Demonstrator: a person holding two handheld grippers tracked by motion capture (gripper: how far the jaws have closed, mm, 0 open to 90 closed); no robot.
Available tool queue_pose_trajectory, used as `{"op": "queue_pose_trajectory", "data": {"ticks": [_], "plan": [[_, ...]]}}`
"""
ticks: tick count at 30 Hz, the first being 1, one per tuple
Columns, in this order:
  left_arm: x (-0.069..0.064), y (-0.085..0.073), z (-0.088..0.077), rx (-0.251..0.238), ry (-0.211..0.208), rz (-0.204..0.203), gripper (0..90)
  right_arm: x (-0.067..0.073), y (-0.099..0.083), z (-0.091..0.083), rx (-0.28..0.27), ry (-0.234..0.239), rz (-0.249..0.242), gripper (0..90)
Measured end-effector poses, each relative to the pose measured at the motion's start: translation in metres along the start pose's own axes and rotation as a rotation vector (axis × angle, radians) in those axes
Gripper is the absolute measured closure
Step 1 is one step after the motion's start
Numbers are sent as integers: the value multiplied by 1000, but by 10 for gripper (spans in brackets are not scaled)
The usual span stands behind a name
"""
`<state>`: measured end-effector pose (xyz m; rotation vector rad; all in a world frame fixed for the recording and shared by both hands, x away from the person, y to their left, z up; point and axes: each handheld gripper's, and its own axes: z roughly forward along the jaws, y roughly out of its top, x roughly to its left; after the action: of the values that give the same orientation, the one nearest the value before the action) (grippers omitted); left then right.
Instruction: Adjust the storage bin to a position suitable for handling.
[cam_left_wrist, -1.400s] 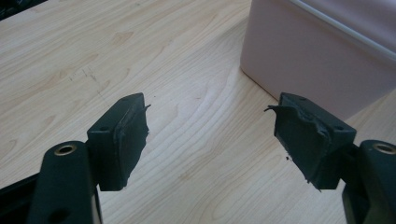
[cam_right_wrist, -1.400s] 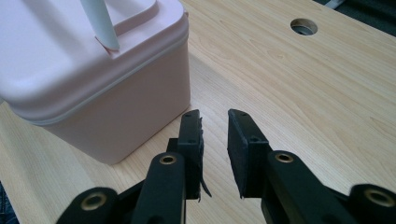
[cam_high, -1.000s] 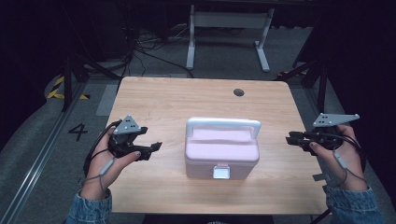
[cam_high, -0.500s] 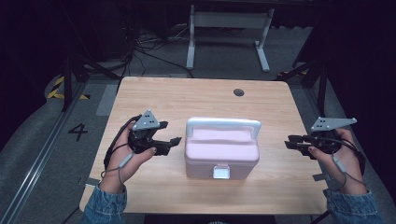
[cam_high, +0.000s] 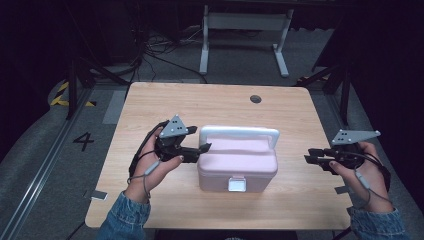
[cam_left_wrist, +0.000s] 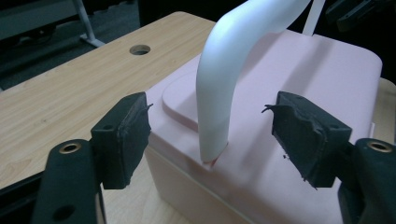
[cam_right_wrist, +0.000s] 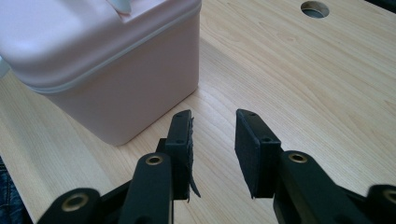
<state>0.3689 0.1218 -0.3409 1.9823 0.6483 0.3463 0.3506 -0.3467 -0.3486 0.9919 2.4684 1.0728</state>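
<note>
Fingers (cam_left_wrist: 122, 135) of the left gripper (cam_high: 197, 150) stand wide apart, one on each side of the near end of the box's white handle (cam_left_wrist: 233, 60), not touching it; they have just been closing a little, handle post between them but pads clear of it. Left gripper sits at the left end of the pink box (cam_high: 237, 162), just over the lid edge, held in the person's left hand (cam_high: 155, 162). Fingers (cam_right_wrist: 180, 140) of the right gripper (cam_high: 312, 156) are apart too, a moderate gap, nothing between them, bare wood under them; they have just been opening slightly. Right gripper hovers over the counter (cam_high: 200, 102) near the box's right side, apart from it, held in the right hand (cam_high: 360, 165). Box: pale pink plastic, rounded corners, lid with a raised oval panel on top, lid shut, thin seam line around it under the lid. White curved handle stands upright across the top, arching end to end. Small white latch (cam_high: 236, 184) on the front face, toward the person. Box sits near the middle of the wooden counter, slightly toward the near edge. Round cable hole (cam_high: 255, 98) in the counter beyond the box, well apart from it. Denim sleeves at both wrists.
</note>
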Motion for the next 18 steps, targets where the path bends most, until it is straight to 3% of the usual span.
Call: {"op": "queue_pose_trajectory", "data": {"ticks": [9, 13, 18], "plan": [[-2, 5, 14, -42, 15, -11, 463, 1, -5, -2, 2, -6, 14, 676], [-6, 7, 20, -67, 62, 40, 479, 2, -6, -2, 0, -6, 14, 664], [-8, 8, 28, -76, 49, 50, 603, 6, -6, 1, -30, 4, 28, 625]]}}
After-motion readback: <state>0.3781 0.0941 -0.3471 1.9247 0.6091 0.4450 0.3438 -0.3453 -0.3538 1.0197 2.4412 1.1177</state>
